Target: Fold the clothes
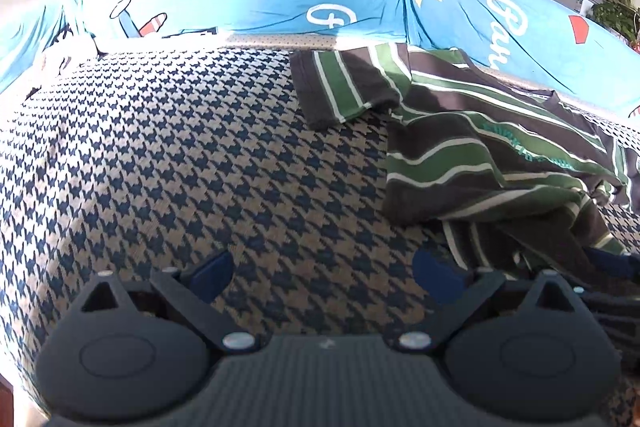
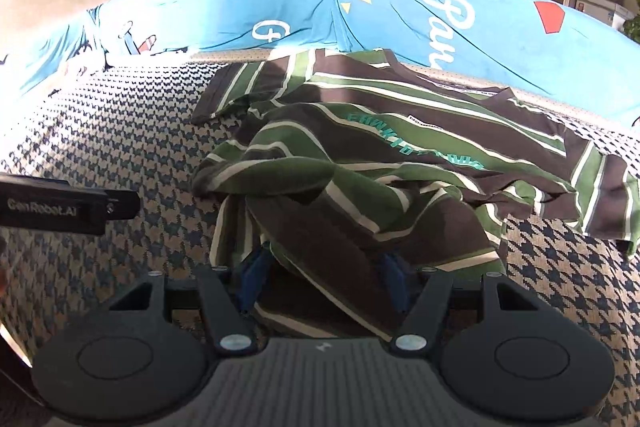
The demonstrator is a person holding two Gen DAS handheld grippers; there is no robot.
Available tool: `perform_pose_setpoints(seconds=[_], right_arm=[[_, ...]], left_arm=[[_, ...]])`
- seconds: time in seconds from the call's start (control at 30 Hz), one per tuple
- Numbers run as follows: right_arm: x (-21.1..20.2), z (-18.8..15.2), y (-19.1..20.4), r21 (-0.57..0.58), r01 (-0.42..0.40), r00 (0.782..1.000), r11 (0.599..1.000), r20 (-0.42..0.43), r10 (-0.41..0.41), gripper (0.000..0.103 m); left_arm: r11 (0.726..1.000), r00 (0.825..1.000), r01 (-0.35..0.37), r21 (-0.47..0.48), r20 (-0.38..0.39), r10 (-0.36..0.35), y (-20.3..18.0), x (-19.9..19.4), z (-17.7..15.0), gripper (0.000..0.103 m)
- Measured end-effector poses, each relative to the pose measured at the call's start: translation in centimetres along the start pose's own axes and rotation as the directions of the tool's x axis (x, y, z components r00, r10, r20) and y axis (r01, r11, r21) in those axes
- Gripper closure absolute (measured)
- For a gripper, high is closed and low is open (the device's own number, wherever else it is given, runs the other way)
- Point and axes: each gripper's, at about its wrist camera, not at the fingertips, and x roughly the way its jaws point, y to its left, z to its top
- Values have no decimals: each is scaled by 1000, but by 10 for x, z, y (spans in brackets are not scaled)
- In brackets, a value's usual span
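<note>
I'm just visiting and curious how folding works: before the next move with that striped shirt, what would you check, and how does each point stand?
1. Right gripper has cloth: ok; the striped shirt is bunched between its blue fingers.
2. Grip is firm: cannot tell; fabric covers the fingertips.
3. Left gripper is free: ok; open, only houndstooth cover beneath.
4. Shirt lies flat: not ok; crumpled, with folds.
5. Sleeve is spread: ok; it lies flat on the cover.
6. Room to fold: ok; open cover left of the shirt.
</note>
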Motion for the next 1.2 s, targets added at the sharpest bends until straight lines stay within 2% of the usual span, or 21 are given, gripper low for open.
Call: perform_pose_setpoints(seconds=[0.03,0.07,0.1,0.13,0.2,0.3,0.53,0.77,0.9,1.0,1.07,1.13,1.2], right_arm=[[1,-1,0,-3,2,1000,1000,-3,-2,63],[2,-2,1,-6,4,1000,1000,-5,-4,70],[1,-3,0,-2,6,1000,1000,-2,-6,83],[0,-3,0,2,8,1000,1000,1,-8,88],[-5,-3,-2,8,11,1000,1000,19,-11,95],[-19,-2,-5,20,12,998,1000,66,-13,97],[-57,-3,-23,113,-9,984,994,175,-11,98],[-52,-8,-51,226,76,991,971,93,-99,97],[-65,-6,-48,210,56,983,976,162,-91,94],[-74,-3,-38,155,30,973,987,222,-65,91],[-76,-2,-29,109,29,967,994,248,-56,89],[-76,0,-21,74,48,964,996,258,-66,74],[-77,2,-16,59,67,959,996,270,-81,67]], left_arm=[[1000,1000,2,-7,-7,-2,1,1,0,3],[1000,1000,3,-11,-11,-3,2,2,0,3],[1000,1000,4,-16,-15,-4,2,3,0,3],[1000,1000,5,-20,-19,-5,3,3,0,3],[1000,1000,4,-24,-24,-4,3,4,0,3],[1000,1000,-10,-22,-25,10,2,5,0,3],[999,999,-32,-28,-30,31,2,8,-1,3],[999,998,-34,-13,-51,33,-8,15,-6,3],[999,998,-41,-6,-42,40,-11,14,-6,3],[999,998,-49,-9,-30,48,-10,12,-4,3],[998,998,-54,-15,-25,53,-8,10,-3,3],[998,998,-55,-25,-22,54,-6,9,-2,3],[998,998,-58,-37,-15,57,-4,7,-1,3]])
